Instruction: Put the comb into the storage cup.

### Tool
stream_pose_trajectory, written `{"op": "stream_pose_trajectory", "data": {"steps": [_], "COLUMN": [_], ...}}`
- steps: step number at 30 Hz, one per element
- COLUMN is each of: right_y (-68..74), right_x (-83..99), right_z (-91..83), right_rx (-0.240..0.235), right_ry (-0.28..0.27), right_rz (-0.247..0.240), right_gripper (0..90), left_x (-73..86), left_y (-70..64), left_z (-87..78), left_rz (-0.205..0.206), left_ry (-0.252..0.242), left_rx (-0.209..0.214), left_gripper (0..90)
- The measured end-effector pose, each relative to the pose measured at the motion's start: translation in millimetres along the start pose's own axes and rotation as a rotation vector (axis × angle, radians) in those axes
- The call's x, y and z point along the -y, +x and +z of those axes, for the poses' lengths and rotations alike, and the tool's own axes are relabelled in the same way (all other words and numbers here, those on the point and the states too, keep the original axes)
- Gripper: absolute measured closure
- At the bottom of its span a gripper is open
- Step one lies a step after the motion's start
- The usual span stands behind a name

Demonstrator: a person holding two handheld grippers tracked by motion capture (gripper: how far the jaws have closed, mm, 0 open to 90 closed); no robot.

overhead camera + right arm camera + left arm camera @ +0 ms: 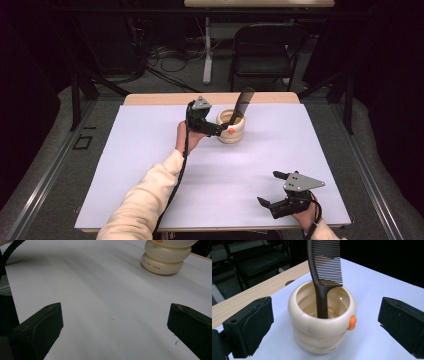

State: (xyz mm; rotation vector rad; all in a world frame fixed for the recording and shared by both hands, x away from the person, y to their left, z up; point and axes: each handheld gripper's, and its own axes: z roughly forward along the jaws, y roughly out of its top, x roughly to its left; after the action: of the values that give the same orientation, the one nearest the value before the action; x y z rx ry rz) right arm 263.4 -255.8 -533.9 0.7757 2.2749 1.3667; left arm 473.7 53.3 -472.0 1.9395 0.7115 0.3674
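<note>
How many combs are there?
1. The comb stands handle-down inside the cream cup, teeth up, leaning on the rim, right in front of the open left hand-held gripper. The cup's inside shows no other.

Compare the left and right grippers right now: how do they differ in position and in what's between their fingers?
The left gripper is far up the table at the cream cup, fingers either side of it; the right gripper sits near the front edge over bare white tabletop. The left faces the cup holding the dark comb; the right has nothing between its fingers. Both are open and hold nothing.
</note>
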Motion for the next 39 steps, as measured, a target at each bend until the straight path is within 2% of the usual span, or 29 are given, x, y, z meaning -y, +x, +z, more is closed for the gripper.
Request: {"op": "stream_pose_trajectory", "data": {"steps": [11,21,25,29,39], "right_y": [-1.0,-2.2,-1.6,-1.3,-0.4], "right_x": [0.5,1.2,0.8,0.4,-0.8], "right_z": [-0.1,-0.6,-0.8,-0.9,-0.1], "right_rx": [0.003,0.007,0.004,0.004,0.002], "right_ry": [0.002,0.001,-0.001,-0.003,0.001], "right_rz": [0.004,0.010,0.006,0.002,-0.003], "right_gripper": [0.0,0.0,0.0,0.0,0.0], "left_x": [11.2,26.0,33.3,39.6,45.5], "left_y": [2.6,1.7,0.7,1.1,-3.7], "left_z": [-29.9,-51.4,-55.9,-62.1,-74.0], "left_rz": [0.011,0.001,0.008,-0.003,-0.003], "left_ry": [0.013,0.014,0.030,0.037,0.036], "left_rx": [-0.024,-0.061,-0.067,-0.074,-0.083], "left_gripper": [0.0,0.0,0.0,0.0,0.0]}}
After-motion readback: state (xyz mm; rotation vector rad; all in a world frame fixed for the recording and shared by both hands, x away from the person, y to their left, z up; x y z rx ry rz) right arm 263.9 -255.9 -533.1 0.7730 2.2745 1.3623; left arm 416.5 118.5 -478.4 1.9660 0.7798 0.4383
